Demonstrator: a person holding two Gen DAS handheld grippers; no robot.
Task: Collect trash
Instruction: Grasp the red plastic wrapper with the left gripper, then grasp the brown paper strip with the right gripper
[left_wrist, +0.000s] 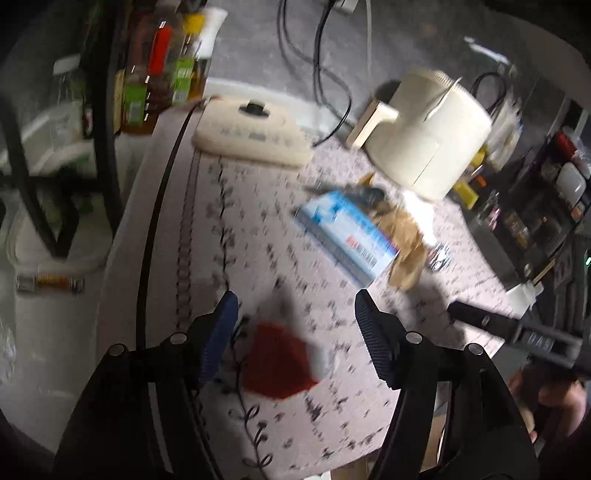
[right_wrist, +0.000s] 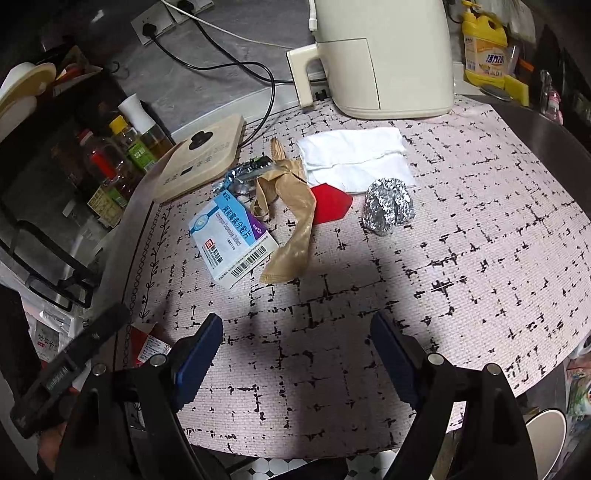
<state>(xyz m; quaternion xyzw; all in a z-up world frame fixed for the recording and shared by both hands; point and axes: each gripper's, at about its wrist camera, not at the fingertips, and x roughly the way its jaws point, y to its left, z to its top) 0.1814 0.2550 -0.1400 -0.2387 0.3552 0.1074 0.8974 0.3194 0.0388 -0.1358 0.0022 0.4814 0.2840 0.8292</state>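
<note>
We see the table (right_wrist: 461, 229) under a patterned cloth, a cream appliance (right_wrist: 384, 55) at its back. Mid-table lie a white napkin (right_wrist: 354, 155), medicine box (right_wrist: 231, 240), tan stocking (right_wrist: 291, 221), foil ball (right_wrist: 388, 205) and red scrap (right_wrist: 328, 205). Left claw (left_wrist: 295, 325) spread, red wrapper (left_wrist: 280, 363) loose beneath it; right claw (right_wrist: 297, 347) spread, empty.

The table cover (right_wrist: 461, 229) looks like woven cloth, matt and rough. The foil ball (right_wrist: 388, 206) is crinkled, shiny metal. The medicine box (right_wrist: 232, 243) is smooth printed cardboard. The beige stocking (right_wrist: 295, 221) is thin with a soft sheen. The white tissue (right_wrist: 354, 155) is matt paper. The cream appliance (right_wrist: 388, 66) is smooth plastic.
</note>
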